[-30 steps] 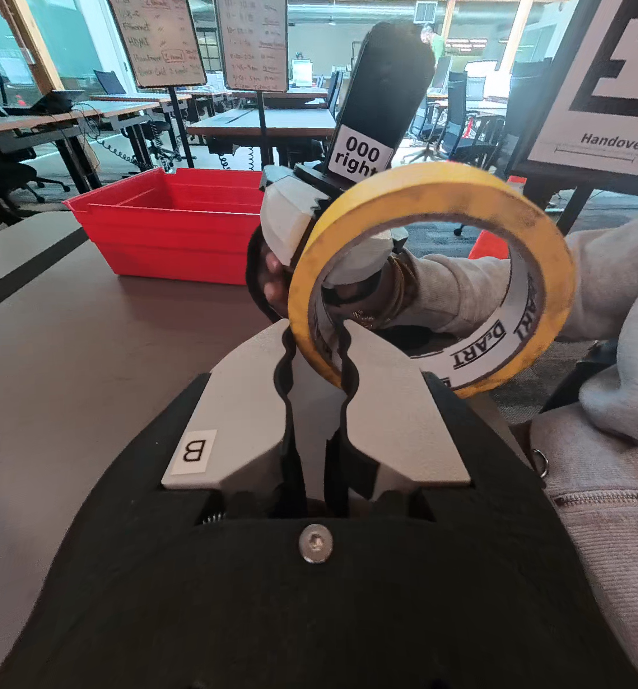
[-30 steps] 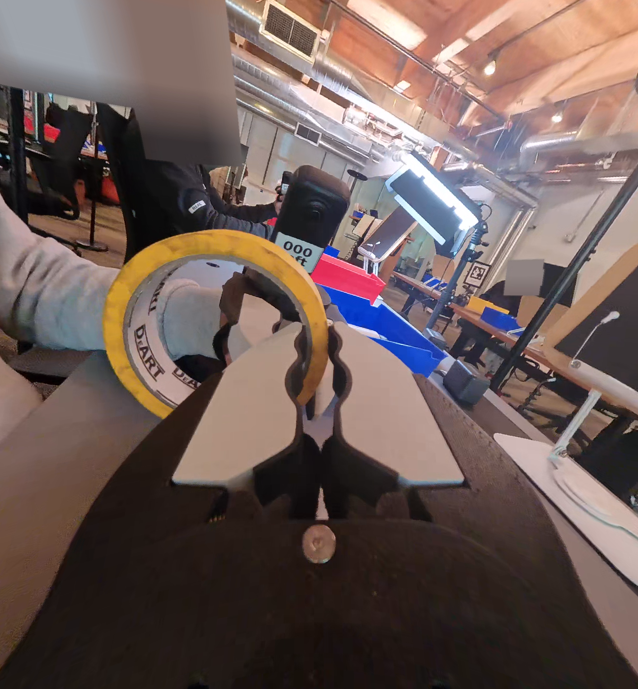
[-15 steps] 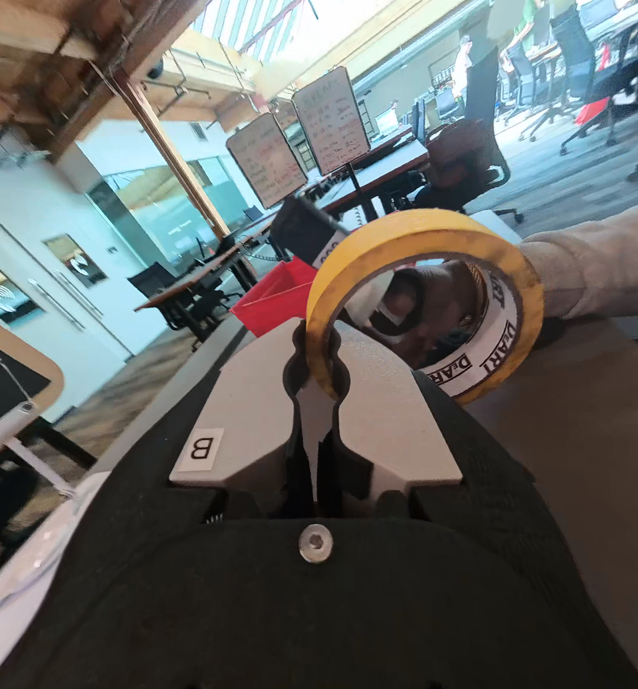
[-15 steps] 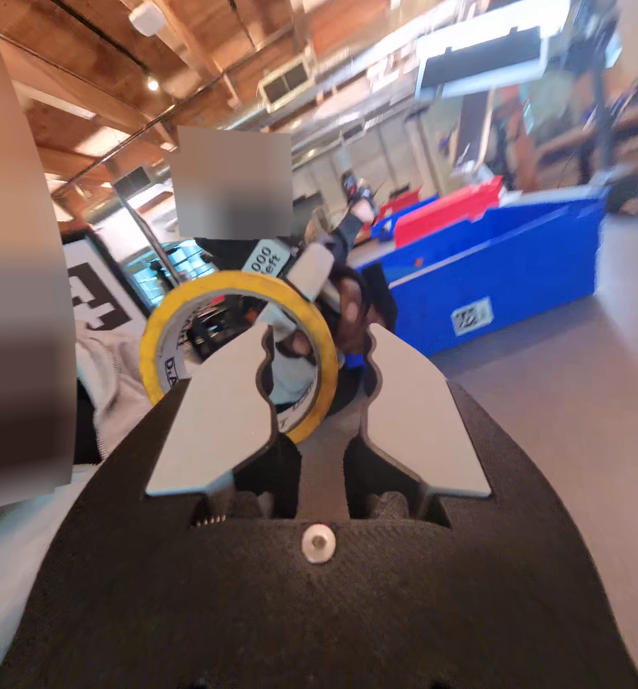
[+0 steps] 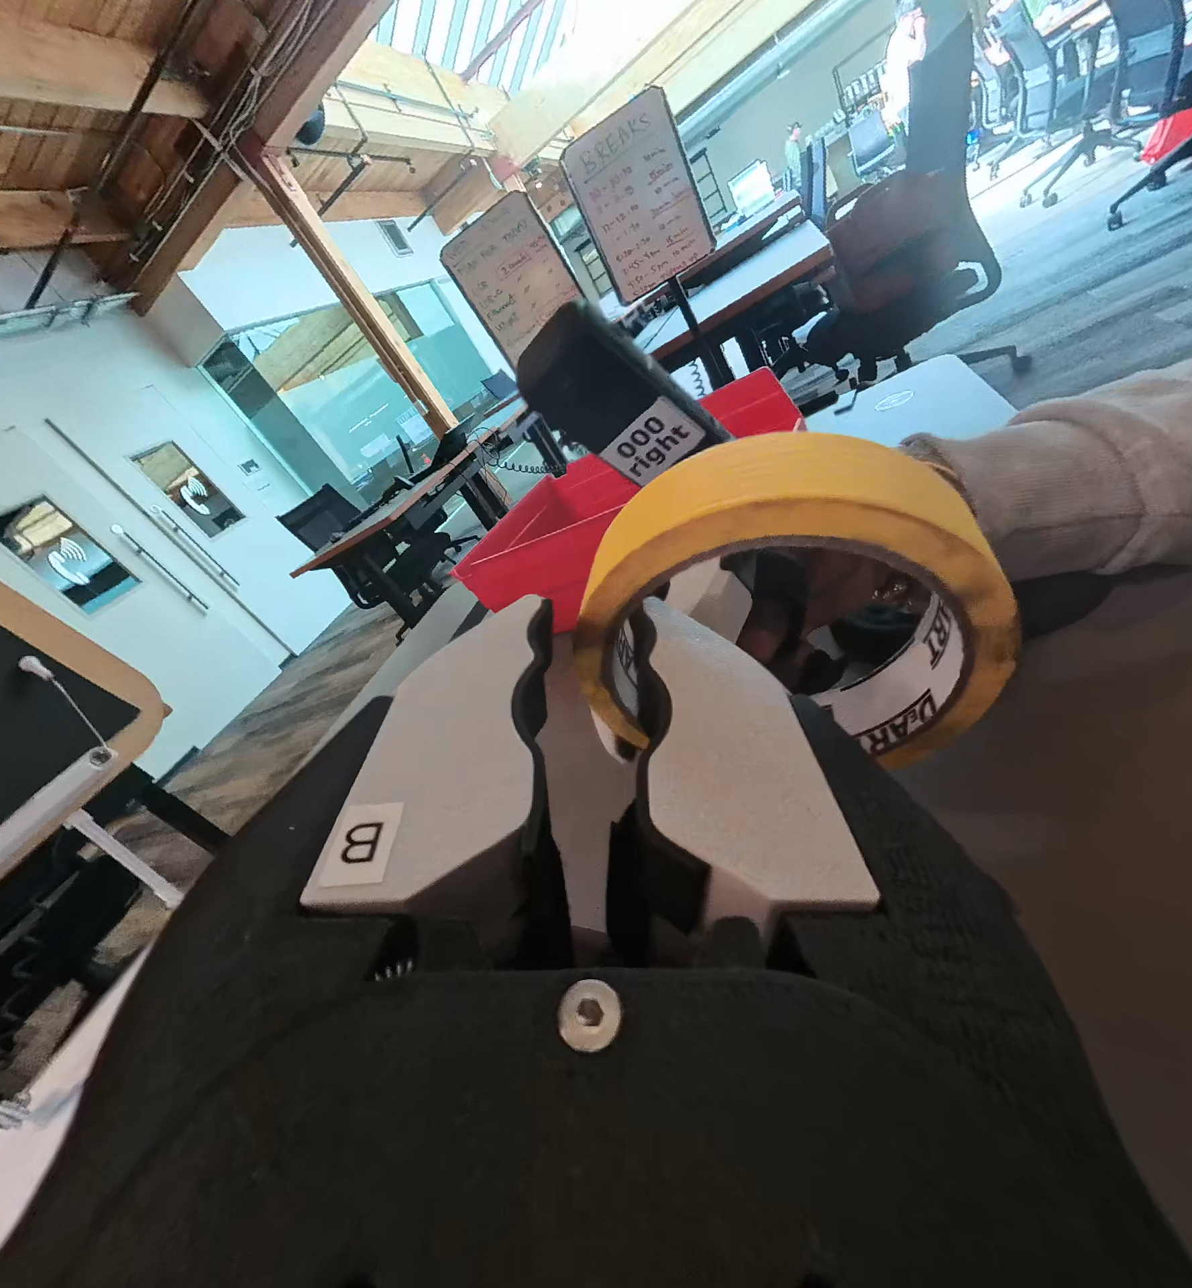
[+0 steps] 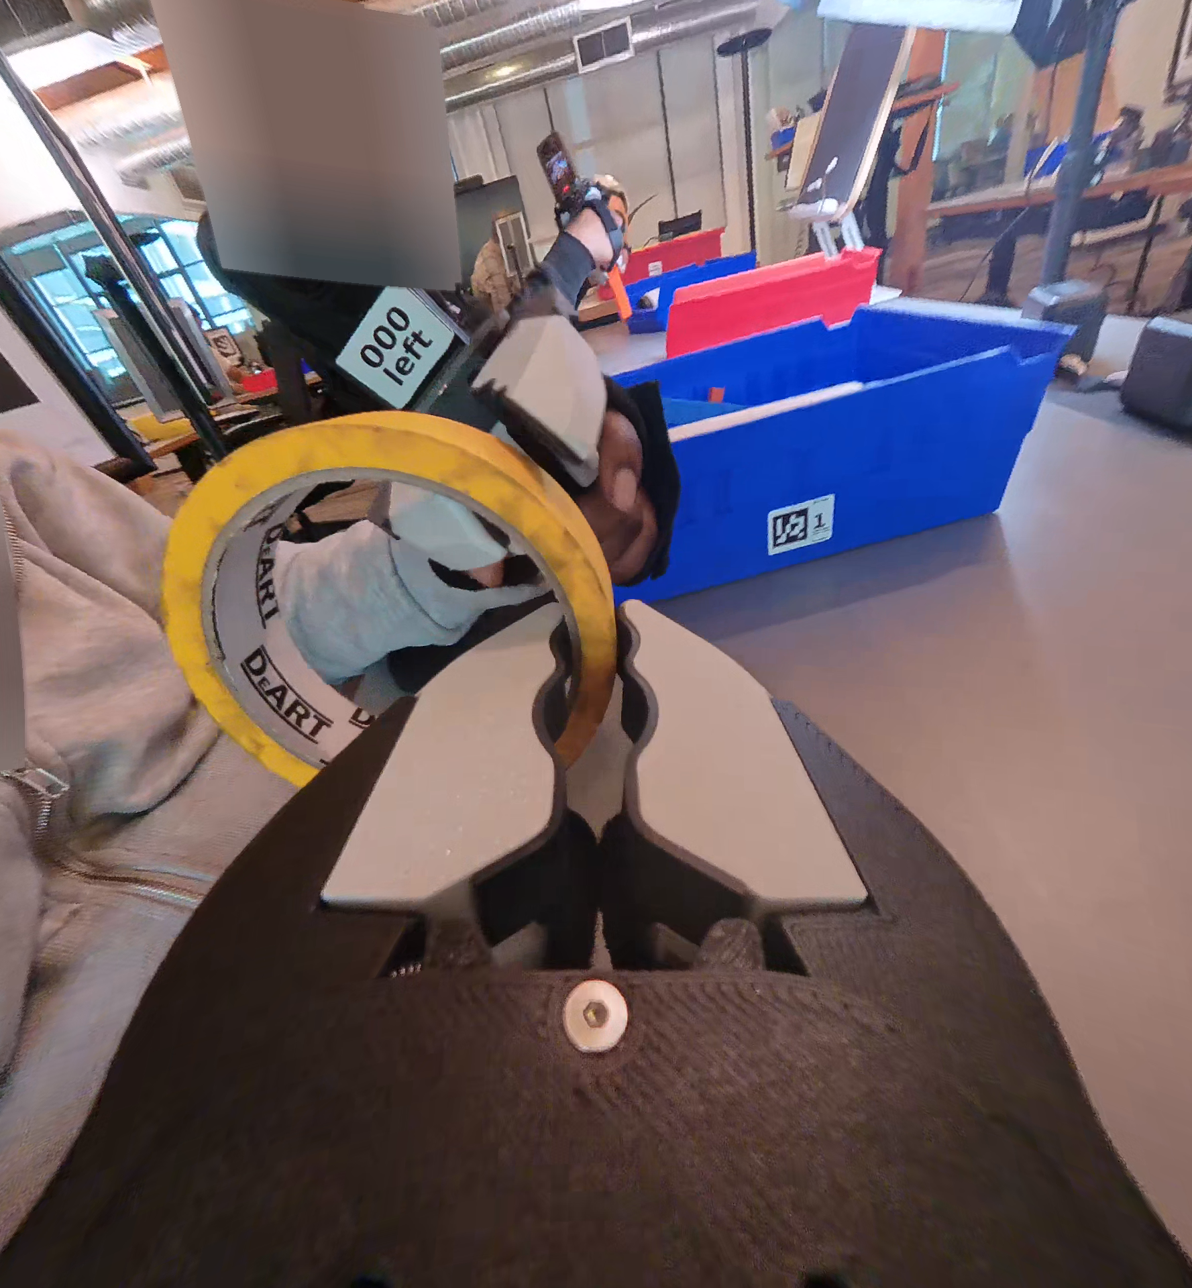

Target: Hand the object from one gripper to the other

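Since half a second ago, the right gripper (image 6: 593,641) has drawn its fingers together onto the roll of yellow tape (image 6: 384,446), and the left gripper (image 5: 596,627) has widened its gap. In the right wrist view, the two grey fingers pinch the ring's wall between them, and the roll stands on edge, extending toward 10 o'clock from the fingertips. In the left wrist view, the fingers straddle the opposite side of the same ring: the wall lies against the right-hand finger (image 5: 704,732), with a clear gap to the left-hand finger (image 5: 467,732), so this grip is loosened and parted. The ring extends toward 2 o'clock there. The roll is held in the air above the grey table (image 6: 997,662), between the two grippers. A blue bin (image 6: 858,474) stands on the table at 1 o'clock in the right wrist view. A red bin (image 5: 544,557) sits at 12 o'clock behind the left fingertips. A grey sleeve (image 5: 1101,488) enters at 3 o'clock.
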A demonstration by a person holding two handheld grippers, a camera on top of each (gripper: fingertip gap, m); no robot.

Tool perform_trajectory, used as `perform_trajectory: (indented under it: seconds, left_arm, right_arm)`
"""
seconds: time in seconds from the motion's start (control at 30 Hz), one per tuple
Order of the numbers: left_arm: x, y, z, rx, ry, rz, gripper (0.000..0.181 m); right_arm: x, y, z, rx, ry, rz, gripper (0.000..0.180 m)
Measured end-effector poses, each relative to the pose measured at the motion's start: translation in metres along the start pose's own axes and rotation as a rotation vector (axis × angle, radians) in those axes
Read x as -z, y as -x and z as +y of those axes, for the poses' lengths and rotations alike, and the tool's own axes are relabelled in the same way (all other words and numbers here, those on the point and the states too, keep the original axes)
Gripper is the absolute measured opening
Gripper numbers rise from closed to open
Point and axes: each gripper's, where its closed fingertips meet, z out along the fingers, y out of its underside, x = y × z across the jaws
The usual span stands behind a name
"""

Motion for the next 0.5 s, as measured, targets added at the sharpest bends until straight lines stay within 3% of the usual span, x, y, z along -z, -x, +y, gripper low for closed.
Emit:
perform_trajectory:
  seconds: [0.1,0.27,0.37,0.5]
  left_arm:
    - [0.000,0.001,0.000,0.128,-0.011,0.028,0.032]
    - [-0.006,-0.016,0.007,0.515,0.017,0.213,0.041]
    - [-0.011,-0.038,0.013,0.681,0.062,0.350,0.030]
    - [-0.011,-0.044,0.012,0.697,0.072,0.387,0.017]
  right_arm:
    - [0.005,0.000,-0.013,0.092,-0.070,0.032,0.011]
    - [0.017,0.008,-0.038,0.301,-0.202,0.079,0.011]
    - [0.018,0.020,-0.045,0.398,-0.247,0.058,0.011]
    - [0.016,0.027,-0.044,0.499,-0.235,0.062,0.010]
